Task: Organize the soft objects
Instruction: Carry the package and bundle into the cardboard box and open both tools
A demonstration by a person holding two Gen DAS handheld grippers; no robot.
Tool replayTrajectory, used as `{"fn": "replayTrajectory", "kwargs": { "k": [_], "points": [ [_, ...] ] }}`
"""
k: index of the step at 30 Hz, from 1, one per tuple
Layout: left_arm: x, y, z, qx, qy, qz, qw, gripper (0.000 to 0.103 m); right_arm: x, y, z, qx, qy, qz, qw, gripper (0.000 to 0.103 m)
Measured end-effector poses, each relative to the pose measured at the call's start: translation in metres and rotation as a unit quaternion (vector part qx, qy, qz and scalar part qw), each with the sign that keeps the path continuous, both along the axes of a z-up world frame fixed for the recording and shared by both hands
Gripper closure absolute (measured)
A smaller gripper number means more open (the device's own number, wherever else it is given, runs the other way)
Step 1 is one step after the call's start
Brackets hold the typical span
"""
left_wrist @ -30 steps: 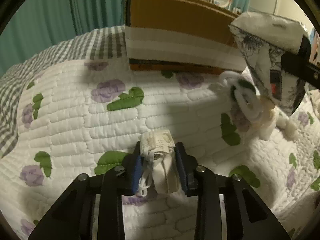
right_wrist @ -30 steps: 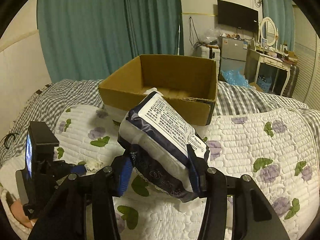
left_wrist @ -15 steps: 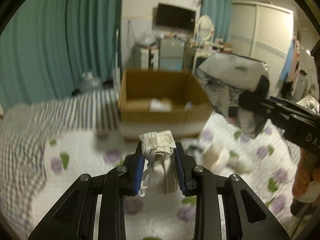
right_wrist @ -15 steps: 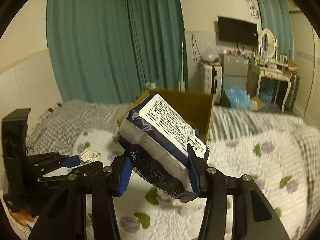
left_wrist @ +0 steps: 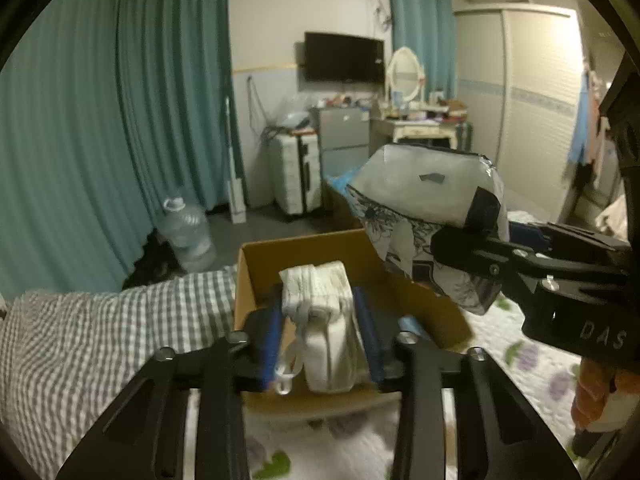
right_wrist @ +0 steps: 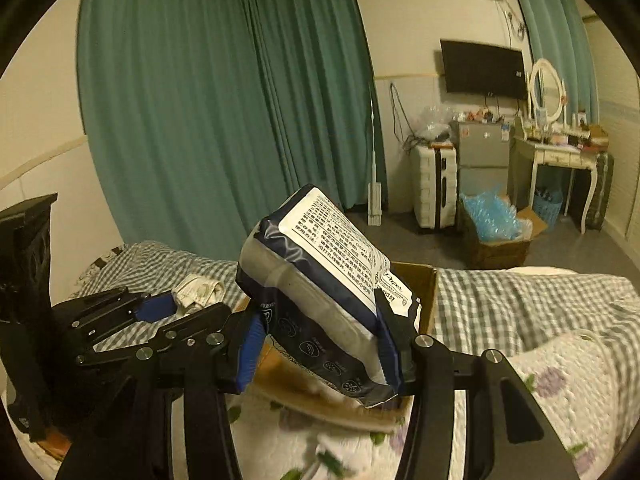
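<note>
My left gripper is shut on a folded white cloth bundle and holds it over the near side of the open cardboard box. My right gripper is shut on a dark blue and white tissue pack, held above the box. The pack and right gripper also show at the right of the left wrist view. The left gripper with its white bundle shows at the left of the right wrist view.
The box stands on a bed with a grey checked sheet and a white floral quilt. Teal curtains, a water bottle, a suitcase and a dressing table stand beyond the bed.
Both grippers have risen from the quilt and moved forward to the box, each keeping its load. The view has tilted up from the bed to the room.
</note>
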State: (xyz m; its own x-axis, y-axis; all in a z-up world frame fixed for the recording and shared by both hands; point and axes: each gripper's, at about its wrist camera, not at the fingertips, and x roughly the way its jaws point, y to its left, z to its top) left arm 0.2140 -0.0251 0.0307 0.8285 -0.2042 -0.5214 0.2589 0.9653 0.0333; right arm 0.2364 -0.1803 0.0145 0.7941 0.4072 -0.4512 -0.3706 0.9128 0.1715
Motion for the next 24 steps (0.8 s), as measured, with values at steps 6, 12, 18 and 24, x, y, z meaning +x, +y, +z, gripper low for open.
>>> {"fn": "replayTrajectory", "kwargs": {
  "k": [6,12,18,24],
  "points": [
    [0.058,-0.001,-0.037,0.004,0.022,0.025,0.9994,0.032,0.061,0.000,-0.036,0.003,0.029,-0.006,1.000,0.050],
    [0.075,0.000,-0.063,0.015,0.027,0.043,0.9986,0.021,0.079,-0.010,-0.055,0.015,0.033,-0.020,0.999,0.012],
    [0.055,-0.004,-0.046,0.027,0.013,0.054,0.9981,0.020,0.055,-0.026,-0.019,0.013,-0.009,-0.048,0.999,0.008],
    [0.002,-0.007,0.007,0.021,-0.024,0.050,0.9982,0.010,-0.008,-0.046,0.046,0.001,-0.041,-0.043,0.998,0.003]
  ]
}}
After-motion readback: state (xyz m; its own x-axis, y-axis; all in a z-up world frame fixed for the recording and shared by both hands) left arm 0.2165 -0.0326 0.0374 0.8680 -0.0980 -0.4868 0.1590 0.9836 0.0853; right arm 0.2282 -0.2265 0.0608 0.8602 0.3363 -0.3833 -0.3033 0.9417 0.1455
